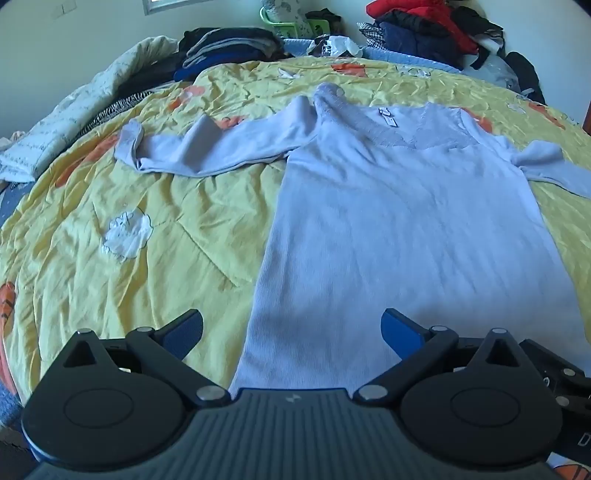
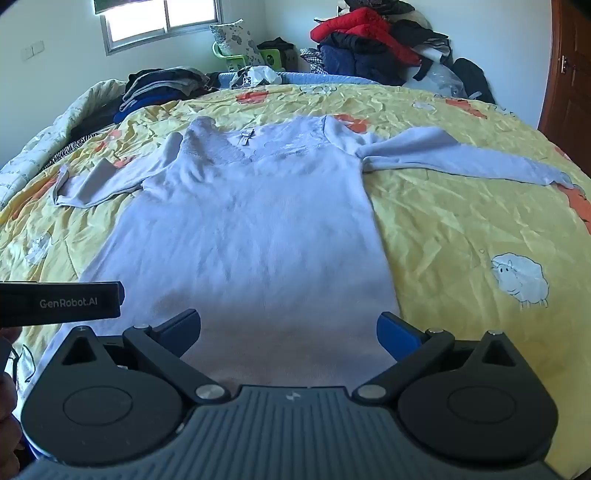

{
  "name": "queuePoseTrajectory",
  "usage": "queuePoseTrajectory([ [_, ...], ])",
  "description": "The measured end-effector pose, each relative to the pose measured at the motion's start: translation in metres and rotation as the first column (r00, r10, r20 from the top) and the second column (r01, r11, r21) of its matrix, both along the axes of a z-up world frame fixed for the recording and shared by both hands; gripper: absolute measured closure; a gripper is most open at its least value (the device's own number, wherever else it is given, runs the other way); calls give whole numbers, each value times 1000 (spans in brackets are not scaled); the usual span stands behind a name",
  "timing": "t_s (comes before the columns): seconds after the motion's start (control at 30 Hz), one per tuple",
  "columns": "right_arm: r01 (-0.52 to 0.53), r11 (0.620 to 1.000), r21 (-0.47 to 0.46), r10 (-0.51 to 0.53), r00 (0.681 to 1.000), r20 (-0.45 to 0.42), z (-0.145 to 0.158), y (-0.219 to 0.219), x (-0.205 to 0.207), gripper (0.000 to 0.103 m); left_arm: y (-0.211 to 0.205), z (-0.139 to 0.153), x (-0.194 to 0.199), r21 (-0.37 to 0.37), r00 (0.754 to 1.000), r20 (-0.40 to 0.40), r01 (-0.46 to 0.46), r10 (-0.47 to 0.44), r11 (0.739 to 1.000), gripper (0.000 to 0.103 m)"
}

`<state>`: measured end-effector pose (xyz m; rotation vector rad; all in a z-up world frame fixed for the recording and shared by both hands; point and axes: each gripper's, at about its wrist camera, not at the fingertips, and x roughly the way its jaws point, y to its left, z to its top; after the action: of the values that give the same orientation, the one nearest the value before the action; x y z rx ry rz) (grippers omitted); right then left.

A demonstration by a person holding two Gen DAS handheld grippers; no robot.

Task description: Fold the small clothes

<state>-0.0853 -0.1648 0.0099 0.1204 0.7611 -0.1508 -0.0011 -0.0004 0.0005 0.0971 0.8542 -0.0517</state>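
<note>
A pale lilac long-sleeved top (image 1: 388, 221) (image 2: 251, 229) lies flat and face up on the yellow quilt (image 1: 129, 221) (image 2: 461, 221), neckline away from me. Its left sleeve (image 1: 192, 147) (image 2: 99, 181) lies bent and rumpled out to the left. The right sleeve (image 2: 461, 158) stretches straight to the right. My left gripper (image 1: 291, 328) hangs open above the hem's left part, nothing between its fingers. My right gripper (image 2: 288, 328) is open too, over the hem's middle and right part. The left gripper's body (image 2: 59, 302) shows at the left edge of the right wrist view.
Folded dark clothes (image 1: 225, 48) (image 2: 162, 85) are stacked at the bed's far left, beside a white padded blanket (image 1: 74, 110). A heap of red and dark jackets (image 1: 424, 29) (image 2: 373, 40) sits at the far right. A wooden door (image 2: 569, 74) stands on the right.
</note>
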Motion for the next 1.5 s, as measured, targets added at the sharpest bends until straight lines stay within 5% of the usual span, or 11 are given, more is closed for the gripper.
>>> queuePoseTrajectory([
  [1.5, -2, 1000, 6, 2, 1000, -18, -7, -2, -1, 0, 1, -3, 2, -25, 999, -38, 0, -1, 1000, 0],
])
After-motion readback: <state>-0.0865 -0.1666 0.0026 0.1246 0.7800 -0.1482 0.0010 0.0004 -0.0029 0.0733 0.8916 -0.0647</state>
